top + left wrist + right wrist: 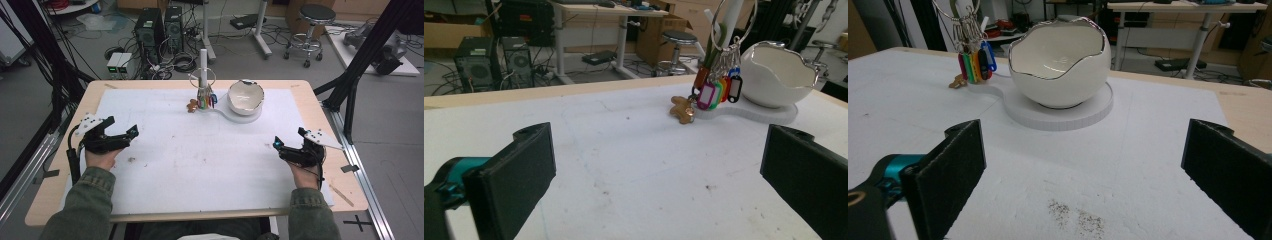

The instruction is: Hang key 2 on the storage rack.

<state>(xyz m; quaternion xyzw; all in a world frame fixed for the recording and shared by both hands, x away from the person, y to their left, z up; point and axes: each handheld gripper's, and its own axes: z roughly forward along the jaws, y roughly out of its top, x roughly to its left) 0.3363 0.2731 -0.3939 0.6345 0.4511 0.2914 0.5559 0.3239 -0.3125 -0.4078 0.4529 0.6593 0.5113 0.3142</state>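
We hold the left gripper (131,134) near the left edge of the white mat (200,160), jaws spread wide with nothing between them. The right gripper (276,143) sits near the mat's right edge, its jaws likewise wide apart and empty. Both are well apart from the things at the far side of the table (50,200).

There, a white bowl (245,96) with a jagged, silver-edged rim like a cracked eggshell stands on a round white base (235,116). Just to its left a white post (203,62) rises from the same base, and a bunch of keys (206,100) with coloured tags hangs from a ring around it. A small brown charm (192,105) from the bunch lies on the mat beside the base.

In the left gripper view the tags (716,92) hang just left of the bowl (776,75); in the right gripper view the bowl (1060,62) stands straight ahead.
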